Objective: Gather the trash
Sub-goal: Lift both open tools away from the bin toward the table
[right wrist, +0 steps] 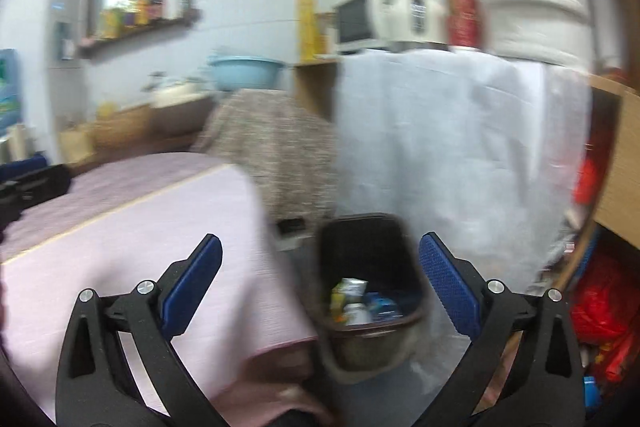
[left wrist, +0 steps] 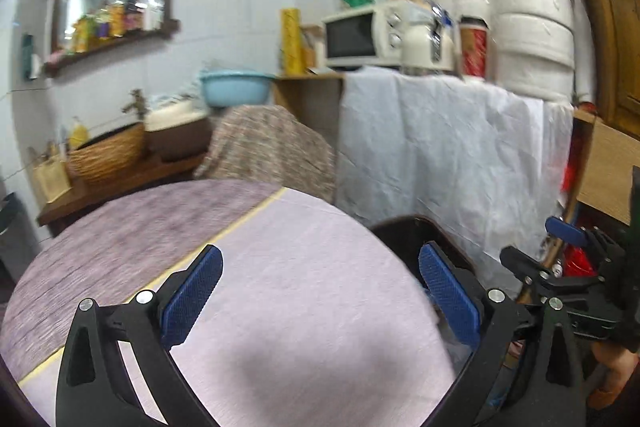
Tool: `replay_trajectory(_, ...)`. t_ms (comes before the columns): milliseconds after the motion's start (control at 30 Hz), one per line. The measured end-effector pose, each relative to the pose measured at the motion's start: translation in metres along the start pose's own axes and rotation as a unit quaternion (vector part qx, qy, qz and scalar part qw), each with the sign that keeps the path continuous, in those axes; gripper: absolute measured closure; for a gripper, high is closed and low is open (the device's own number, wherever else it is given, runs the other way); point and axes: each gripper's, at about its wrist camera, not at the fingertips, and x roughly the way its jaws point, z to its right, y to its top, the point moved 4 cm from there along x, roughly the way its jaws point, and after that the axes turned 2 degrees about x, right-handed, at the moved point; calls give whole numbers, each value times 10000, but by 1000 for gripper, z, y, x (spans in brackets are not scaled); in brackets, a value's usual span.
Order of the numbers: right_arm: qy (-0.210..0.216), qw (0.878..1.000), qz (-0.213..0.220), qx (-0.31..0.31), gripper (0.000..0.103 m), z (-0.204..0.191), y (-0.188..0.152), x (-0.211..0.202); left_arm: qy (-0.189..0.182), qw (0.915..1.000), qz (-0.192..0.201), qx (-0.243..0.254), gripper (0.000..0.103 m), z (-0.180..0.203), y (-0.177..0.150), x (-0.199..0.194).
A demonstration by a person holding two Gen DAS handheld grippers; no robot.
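Observation:
A dark bin [right wrist: 370, 291] stands on the floor beside the table, with several pieces of trash [right wrist: 360, 301] lying inside it. My right gripper [right wrist: 320, 259] hangs open above the bin, and nothing is between its blue pads [right wrist: 448, 285]. My left gripper [left wrist: 320, 267] is open over the pale pink tablecloth [left wrist: 300, 307], its jaws empty. In the left wrist view the bin's rim [left wrist: 412, 227] peeks out behind the table's right edge, and the right gripper [left wrist: 560, 255] shows at the far right.
A white sheet [right wrist: 440, 139] drapes a counter behind the bin, with a microwave [left wrist: 360, 35] and jars on top. A patterned cloth-covered object [left wrist: 272, 147], a blue basin [left wrist: 234, 87], a wicker basket [left wrist: 108, 151] and red bags [right wrist: 600, 311] stand around.

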Motion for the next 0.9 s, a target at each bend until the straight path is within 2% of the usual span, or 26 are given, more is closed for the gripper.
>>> replay_trajectory(100, 589, 9982, 37, -105, 6, -36, -8, -20, 424, 9989, 142, -161, 5, -15, -13, -26)
replay_trajectory(200, 985, 9949, 81, -183, 6, -60, -13, -35, 747, 9956, 274, -501, 5, -32, -25, -49)
replay_trajectory(367, 1121, 9909, 486, -569, 6, -96, -24, -70, 1226, 9874, 381, -921, 5, -54, -41, -84)
replay_trajectory(467, 1224, 9873, 695, -738, 6, -112, -27, -89, 1375, 9846, 428, -989, 5, -56, -50, -99)
replay_trajectory(667, 1397, 9828, 865, -842, 6, -127, -31, -110, 1714, 9782, 559, -1035, 5, -56, -62, -127)
replay_trajectory(900, 1524, 9803, 900, -877, 6, -133, -34, -123, 1935, 9716, 593, -1224, 5, -67, -75, -140)
